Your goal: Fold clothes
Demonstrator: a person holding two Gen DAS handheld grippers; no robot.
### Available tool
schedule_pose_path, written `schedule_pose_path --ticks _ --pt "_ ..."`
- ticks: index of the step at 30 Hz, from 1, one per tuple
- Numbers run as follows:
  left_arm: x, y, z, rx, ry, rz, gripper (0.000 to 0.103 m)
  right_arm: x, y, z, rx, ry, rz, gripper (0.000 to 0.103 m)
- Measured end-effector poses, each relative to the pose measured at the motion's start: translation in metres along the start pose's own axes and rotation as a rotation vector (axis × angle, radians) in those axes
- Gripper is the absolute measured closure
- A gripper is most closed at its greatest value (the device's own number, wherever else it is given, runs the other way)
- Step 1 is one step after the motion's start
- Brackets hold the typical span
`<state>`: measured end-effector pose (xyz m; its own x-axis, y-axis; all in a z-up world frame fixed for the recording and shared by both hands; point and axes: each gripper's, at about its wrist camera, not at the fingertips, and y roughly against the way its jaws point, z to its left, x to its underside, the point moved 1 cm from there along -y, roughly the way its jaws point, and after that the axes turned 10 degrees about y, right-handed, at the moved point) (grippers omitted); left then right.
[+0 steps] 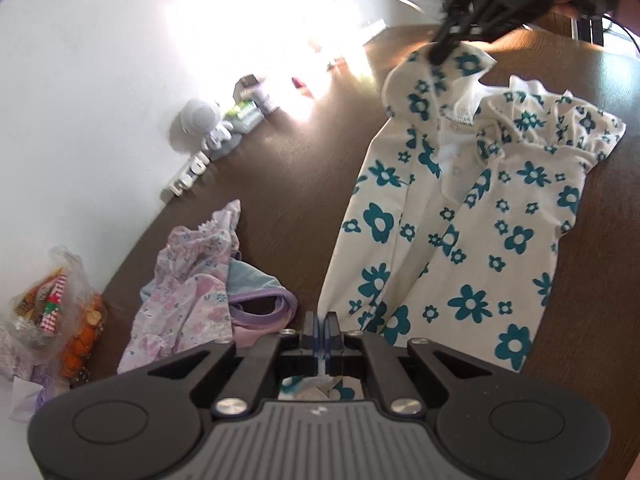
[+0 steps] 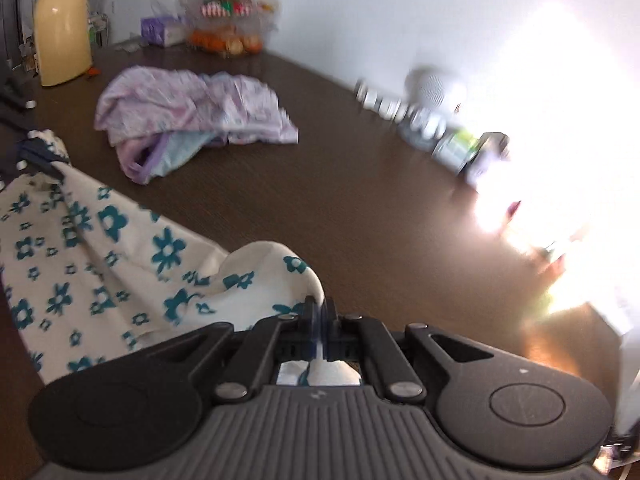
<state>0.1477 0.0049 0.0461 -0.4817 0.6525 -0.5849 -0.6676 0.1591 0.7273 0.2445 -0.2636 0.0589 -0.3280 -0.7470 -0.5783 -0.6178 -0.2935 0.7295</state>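
Note:
A cream dress with teal flowers (image 1: 460, 208) lies spread on the dark brown table (image 1: 288, 168). My left gripper (image 1: 321, 320) is shut on the dress's near hem; cloth shows between its jaws. My right gripper (image 1: 442, 50) is shut on the dress's far shoulder and lifts it a little. In the right wrist view, the right gripper (image 2: 320, 308) pinches a fold of the dress (image 2: 120, 264), and the left gripper (image 2: 38, 160) holds the far end.
A pile of lilac floral and pale blue clothes (image 1: 200, 280) lies left of the dress, also in the right wrist view (image 2: 192, 120). A bag of snacks (image 1: 52, 312), a white toy (image 1: 204, 124) and small items line the wall. A cream jug (image 2: 60, 28) stands at the table's end.

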Motion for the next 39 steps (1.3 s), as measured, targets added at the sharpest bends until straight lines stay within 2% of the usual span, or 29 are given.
schedule_pose_path --ticks 2,6,9,12,18,20,21,22,24,26,28,29,30,31,33,36,39 --pt "0.009 0.015 -0.007 -0.015 0.0 -0.035 0.102 0.012 0.036 0.017 0.044 0.061 -0.041 0.102" --pt "0.036 0.023 -0.032 0.004 0.001 -0.032 0.102 0.05 0.072 0.07 0.055 0.142 -0.053 0.102" --pt "0.056 0.017 -0.047 0.032 0.009 0.001 0.102 0.082 0.072 0.108 0.052 0.143 -0.024 0.102" --pt "0.067 0.006 -0.054 0.032 0.016 0.03 0.102 0.108 0.062 0.128 0.096 0.139 0.015 0.102" --pt "0.076 0.0 -0.056 0.045 0.049 0.047 0.1 0.125 0.047 0.141 0.133 0.121 0.023 0.1" --pt "0.077 0.001 -0.055 0.055 0.074 0.052 0.093 0.128 0.049 0.141 0.13 0.091 0.011 0.096" --pt "0.077 0.003 -0.053 0.067 0.093 0.051 0.09 0.13 0.053 0.139 0.119 0.06 0.001 0.088" --pt "0.077 0.006 -0.051 0.077 0.103 0.047 0.087 0.132 0.058 0.136 0.107 0.024 -0.009 0.071" --pt "0.076 0.015 -0.046 0.098 0.125 0.032 0.079 0.135 0.072 0.131 0.076 -0.055 -0.046 0.051" --pt "0.073 0.025 -0.04 0.115 0.154 0.012 0.077 0.137 0.091 0.124 0.046 -0.149 -0.112 0.05" --pt "0.066 0.035 -0.033 0.129 0.191 -0.017 0.076 0.136 0.103 0.111 0.052 -0.245 -0.169 0.049" --pt "0.062 0.038 -0.03 0.138 0.207 -0.031 0.075 0.136 0.108 0.104 0.057 -0.293 -0.197 0.048" --pt "0.055 0.041 -0.028 0.147 0.222 -0.049 0.073 0.136 0.11 0.094 0.073 -0.356 -0.208 0.041" --pt "0.048 0.041 -0.028 0.145 0.222 -0.062 0.07 0.137 0.109 0.083 0.084 -0.427 -0.209 0.036" --pt "0.033 0.038 -0.03 0.141 0.214 -0.082 0.07 0.142 0.099 0.055 0.076 -0.596 -0.197 0.035" --pt "0.006 0.021 -0.04 0.198 0.176 -0.09 0.07 0.15 0.075 0.027 -0.012 -0.784 -0.143 0.036" --pt "-0.017 -0.004 -0.056 0.248 0.111 -0.064 0.07 0.144 0.048 0.019 -0.08 -0.807 -0.076 0.043"
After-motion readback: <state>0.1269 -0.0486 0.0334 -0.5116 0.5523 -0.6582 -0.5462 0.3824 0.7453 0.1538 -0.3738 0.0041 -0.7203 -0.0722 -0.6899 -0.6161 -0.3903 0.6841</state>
